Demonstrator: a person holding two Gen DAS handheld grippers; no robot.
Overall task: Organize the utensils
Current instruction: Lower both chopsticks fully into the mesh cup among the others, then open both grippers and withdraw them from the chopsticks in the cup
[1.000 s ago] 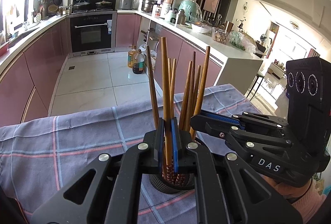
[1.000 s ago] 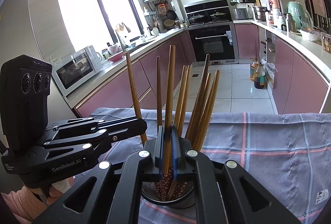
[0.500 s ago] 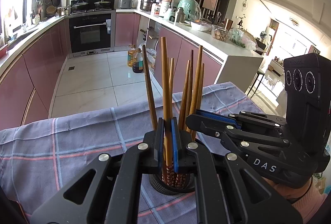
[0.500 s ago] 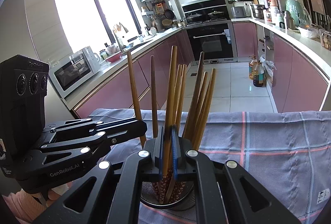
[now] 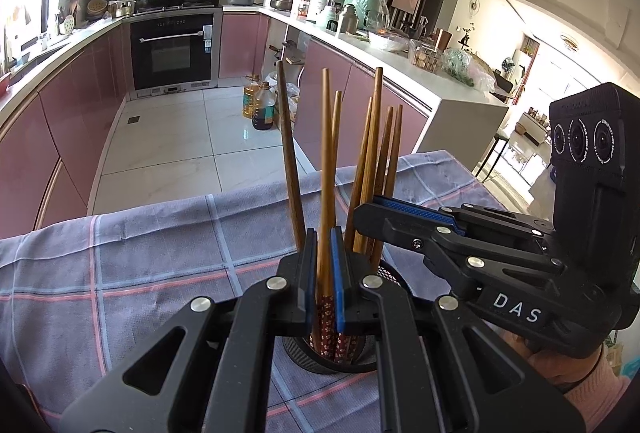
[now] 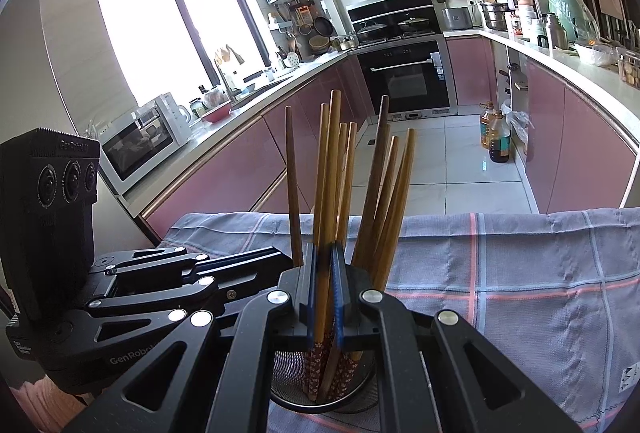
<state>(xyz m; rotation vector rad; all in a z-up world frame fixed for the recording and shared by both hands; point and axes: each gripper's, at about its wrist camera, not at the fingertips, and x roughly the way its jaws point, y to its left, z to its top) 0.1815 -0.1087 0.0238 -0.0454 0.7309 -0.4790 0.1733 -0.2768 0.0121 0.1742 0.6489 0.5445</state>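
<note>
The left tool [image 5: 325,275] has its blue-padded jaws clamped on one brown wooden chopstick [image 5: 327,169]. The right tool [image 6: 325,283] is likewise clamped on a second wooden chopstick [image 6: 329,169]. Both sticks stand in the round black mesh holder [image 6: 360,399]. The holder sits on the bench under a grey-blue checked cloth [image 5: 160,253], in a kitchen with pink cabinets [image 6: 576,149] and a black oven [image 5: 172,51]. The bundle of chopsticks [image 6: 384,201] fans upward, with red floral-patterned lower ends.

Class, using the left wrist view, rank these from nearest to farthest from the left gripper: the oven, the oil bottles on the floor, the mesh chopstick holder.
1. mesh chopstick holder, directly beneath left gripper
2. oil bottles, on floor, mid-kitchen
3. oven, far wall, left
</note>
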